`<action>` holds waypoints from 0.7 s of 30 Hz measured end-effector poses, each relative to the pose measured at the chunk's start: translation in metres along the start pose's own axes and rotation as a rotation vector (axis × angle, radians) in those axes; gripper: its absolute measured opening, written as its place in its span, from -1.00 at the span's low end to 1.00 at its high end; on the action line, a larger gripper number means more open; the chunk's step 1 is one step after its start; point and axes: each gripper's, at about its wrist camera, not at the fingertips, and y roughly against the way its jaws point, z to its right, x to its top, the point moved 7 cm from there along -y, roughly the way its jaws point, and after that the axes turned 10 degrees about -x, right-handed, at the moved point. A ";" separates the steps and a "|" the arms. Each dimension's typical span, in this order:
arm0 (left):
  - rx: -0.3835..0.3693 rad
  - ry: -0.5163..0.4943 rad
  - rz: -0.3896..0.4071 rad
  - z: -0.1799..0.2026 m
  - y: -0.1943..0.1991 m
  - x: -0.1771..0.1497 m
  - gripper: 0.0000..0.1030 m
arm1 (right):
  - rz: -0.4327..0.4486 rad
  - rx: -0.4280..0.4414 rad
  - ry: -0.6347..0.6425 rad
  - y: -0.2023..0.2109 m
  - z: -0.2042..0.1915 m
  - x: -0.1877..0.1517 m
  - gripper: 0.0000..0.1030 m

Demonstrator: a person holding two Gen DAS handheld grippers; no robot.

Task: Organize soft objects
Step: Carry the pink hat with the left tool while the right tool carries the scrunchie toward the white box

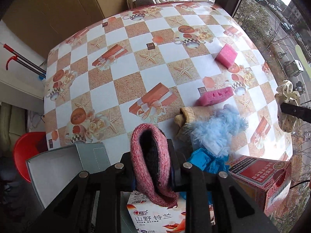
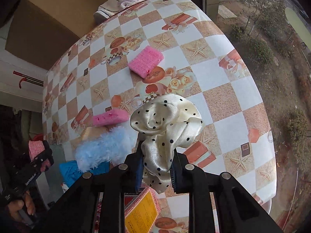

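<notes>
The fingers of the left gripper (image 1: 150,167) are clenched on a pink knitted sock (image 1: 149,165), held above the near edge of the desk (image 1: 116,62) with its checkered starfish cloth. The right gripper (image 2: 157,167) grasps a cream polka-dot scrunchie (image 2: 165,128), also lifted clear of the desk. Below lie two pink sponges (image 1: 226,55) (image 1: 215,96), well apart from the fingers, a fluffy light-blue cloth (image 1: 215,130) touching a beige sock (image 1: 186,115), a grey open box (image 1: 58,167), a tissue pack (image 1: 155,217) and a red carton (image 1: 260,176).
</notes>
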 end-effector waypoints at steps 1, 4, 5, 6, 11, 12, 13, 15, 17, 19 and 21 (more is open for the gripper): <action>-0.003 -0.007 0.007 0.003 0.005 -0.005 -0.49 | 0.008 0.004 0.002 0.007 -0.004 -0.004 -0.54; -0.018 -0.020 0.029 0.009 0.022 -0.022 -0.49 | 0.031 0.024 0.003 0.026 -0.020 -0.014 -0.54; -0.023 -0.024 0.037 0.010 0.027 -0.028 -0.49 | 0.040 0.029 0.006 0.033 -0.025 -0.019 -0.54; -0.027 -0.028 0.044 0.010 0.031 -0.033 -0.49 | 0.048 0.033 0.010 0.039 -0.031 -0.024 -0.54; -0.036 -0.057 0.077 0.010 0.054 -0.064 -0.49 | 0.065 0.063 0.036 0.068 -0.060 -0.056 -0.54; -0.042 -0.059 0.079 0.010 0.057 -0.070 -0.48 | 0.070 0.069 0.043 0.074 -0.067 -0.063 -0.54; -0.049 -0.059 0.082 0.009 0.062 -0.078 -0.48 | 0.071 0.074 0.051 0.078 -0.074 -0.070 -0.54; -0.056 -0.059 0.086 0.008 0.068 -0.091 -0.48 | 0.070 0.092 0.065 0.085 -0.088 -0.085 -0.54; -0.057 -0.061 0.093 0.005 0.075 -0.104 -0.48 | 0.064 0.109 0.081 0.090 -0.103 -0.100 -0.54; -0.057 -0.057 0.097 0.001 0.080 -0.116 -0.48 | 0.060 0.120 0.104 0.092 -0.118 -0.115 -0.54; -0.061 -0.047 0.099 -0.003 0.084 -0.127 -0.48 | 0.049 0.133 0.123 0.091 -0.133 -0.129 -0.54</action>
